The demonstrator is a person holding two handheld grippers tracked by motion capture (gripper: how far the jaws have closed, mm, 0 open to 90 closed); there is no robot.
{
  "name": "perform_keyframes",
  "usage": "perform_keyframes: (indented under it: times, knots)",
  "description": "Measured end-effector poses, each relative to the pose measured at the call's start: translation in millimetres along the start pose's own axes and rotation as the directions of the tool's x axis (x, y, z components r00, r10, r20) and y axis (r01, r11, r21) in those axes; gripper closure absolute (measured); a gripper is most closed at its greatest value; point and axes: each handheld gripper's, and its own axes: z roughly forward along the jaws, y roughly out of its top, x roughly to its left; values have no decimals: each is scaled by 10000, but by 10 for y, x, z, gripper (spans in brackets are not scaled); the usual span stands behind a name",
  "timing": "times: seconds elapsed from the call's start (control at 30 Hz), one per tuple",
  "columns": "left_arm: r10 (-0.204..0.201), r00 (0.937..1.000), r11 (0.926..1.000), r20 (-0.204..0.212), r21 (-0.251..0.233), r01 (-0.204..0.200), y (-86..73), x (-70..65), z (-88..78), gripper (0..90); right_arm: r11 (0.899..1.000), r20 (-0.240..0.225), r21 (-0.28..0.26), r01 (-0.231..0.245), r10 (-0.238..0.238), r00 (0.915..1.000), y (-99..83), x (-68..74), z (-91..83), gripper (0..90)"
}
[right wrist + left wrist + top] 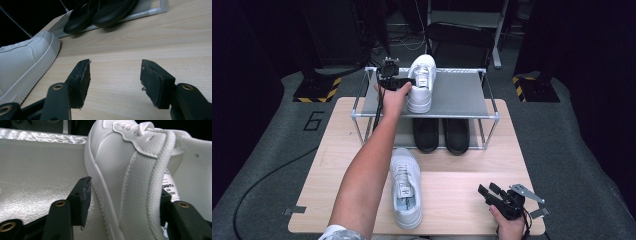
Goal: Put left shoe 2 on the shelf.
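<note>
Nearest to the person, the right tool point(488, 190) rests low over the front right part of the wooden tabletop point(452, 200). Its jaws stand wide apart with nothing between them, and the bare wood shows through the gap in the right gripper view. To its left, one white sneaker point(406, 187) lies flat on the tabletop with its toe pointing away from the person, well apart from that tool.

Farther back stands a metal shoe rack point(462, 95). A pair of black shoes point(441, 134) sits on its lower level. On the grey top shelf stands the second white sneaker point(422, 82), upright. The left tool point(408, 82) reaches to its heel side. The jaws are wide: one is just beside the outer wall of the sneaker with a small gap, the other is inside the collar.
</note>
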Motion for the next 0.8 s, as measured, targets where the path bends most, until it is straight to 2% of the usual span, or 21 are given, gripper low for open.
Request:
perform_keyframes:
  times: [0.03,0.1,0.17,0.23,0.47,0.63,0.67,0.8]
  knots:
    - [47,9999,10000,-89,59,-47,8,8,4,403,10000,0,1,7,-7,10000,-1,1,0,408]
    - [33,10000,10000,29,-3,-33,19,11,-9,389,10000,14,4,11,-11,10000,-1,5,-2,408]
    - [322,9995,9991,48,-266,-321,40,-7,-38,389,10000,4,3,4,-4,10000,0,7,-2,408]
    - [570,9984,9982,65,-188,-568,71,-31,-66,397,10000,-8,21,30,-30,10000,-1,5,3,408]
    - [599,9978,9972,276,-470,-585,136,-87,-199,401,10000,32,35,80,-80,10000,-1,11,0,408]
    - [914,9940,9929,604,-816,-863,145,-127,-424,443,9999,-24,59,87,-87,10000,4,22,2,408]
    - [1040,9913,9914,811,-882,-968,129,-126,-517,471,9999,7,72,140,-140,9999,4,27,2,408]
    - [1379,9850,9859,1042,-1094,-1264,65,-107,-755,476,9991,50,150,389,-389,9992,1,70,15,408]
